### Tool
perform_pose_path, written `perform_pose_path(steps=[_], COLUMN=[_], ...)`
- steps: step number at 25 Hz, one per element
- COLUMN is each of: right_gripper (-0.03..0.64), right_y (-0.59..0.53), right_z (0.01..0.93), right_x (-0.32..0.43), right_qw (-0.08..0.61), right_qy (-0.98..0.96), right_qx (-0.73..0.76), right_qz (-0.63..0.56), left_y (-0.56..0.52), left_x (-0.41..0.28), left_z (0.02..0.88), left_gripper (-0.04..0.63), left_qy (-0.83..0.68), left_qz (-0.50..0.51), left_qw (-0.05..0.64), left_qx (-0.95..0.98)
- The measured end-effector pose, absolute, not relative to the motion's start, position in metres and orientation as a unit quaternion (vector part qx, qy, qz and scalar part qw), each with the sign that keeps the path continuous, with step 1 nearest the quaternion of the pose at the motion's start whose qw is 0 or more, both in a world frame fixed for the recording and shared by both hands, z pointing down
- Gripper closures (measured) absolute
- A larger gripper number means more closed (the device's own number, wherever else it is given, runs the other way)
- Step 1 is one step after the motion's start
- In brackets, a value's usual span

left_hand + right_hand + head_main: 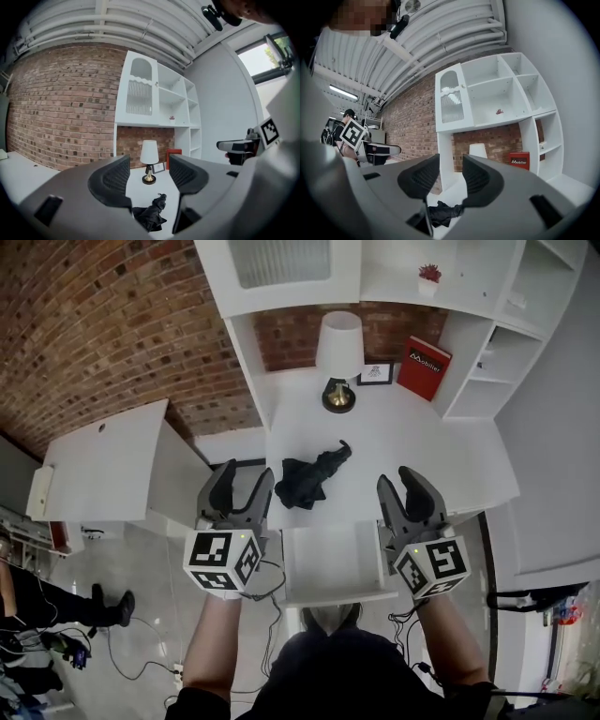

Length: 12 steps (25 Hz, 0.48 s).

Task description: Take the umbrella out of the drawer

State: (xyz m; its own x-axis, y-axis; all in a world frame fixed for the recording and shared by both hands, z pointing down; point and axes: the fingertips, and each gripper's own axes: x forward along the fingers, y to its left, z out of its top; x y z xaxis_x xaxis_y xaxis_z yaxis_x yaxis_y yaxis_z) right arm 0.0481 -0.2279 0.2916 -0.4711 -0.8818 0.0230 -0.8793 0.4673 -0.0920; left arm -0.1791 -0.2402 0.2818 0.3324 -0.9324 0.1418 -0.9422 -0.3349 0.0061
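Note:
A black folded umbrella point(309, 476) lies crumpled on the white desk top point(431, 451), behind the open white drawer point(333, 596). No contents show in the drawer from the head view. My left gripper point(246, 479) hovers at the drawer's left side, jaws apart and empty, left of the umbrella. My right gripper point(405, 482) hovers at the drawer's right side, jaws also apart and empty. The left gripper view has the umbrella point(151, 213) low between the left gripper's point(149, 173) jaws, farther off. In the right gripper view the umbrella point(443, 212) lies below the right gripper point(451, 174).
A white lamp point(338, 352), a small picture frame point(376, 374) and a red book point(424, 367) stand at the back of the desk. White shelves point(497, 343) rise at the right. A low white cabinet point(112, 460) stands at the left. Cables and a person's legs point(56, 610) are on the floor.

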Motion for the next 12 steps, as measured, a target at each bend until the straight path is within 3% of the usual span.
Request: perform_pose_path(steps=[12], right_gripper=[0.518], right_y=[-0.209], right_z=[0.227], right_x=[0.049], right_qw=[0.036], right_qy=[0.848], right_qx=[-0.527], right_qz=[0.052], left_y=[-0.199], left_x=[-0.154], left_z=[0.217], left_gripper=[0.380], left_qy=[-0.567], left_qz=[-0.015], left_qw=[-0.005], left_qx=[0.824])
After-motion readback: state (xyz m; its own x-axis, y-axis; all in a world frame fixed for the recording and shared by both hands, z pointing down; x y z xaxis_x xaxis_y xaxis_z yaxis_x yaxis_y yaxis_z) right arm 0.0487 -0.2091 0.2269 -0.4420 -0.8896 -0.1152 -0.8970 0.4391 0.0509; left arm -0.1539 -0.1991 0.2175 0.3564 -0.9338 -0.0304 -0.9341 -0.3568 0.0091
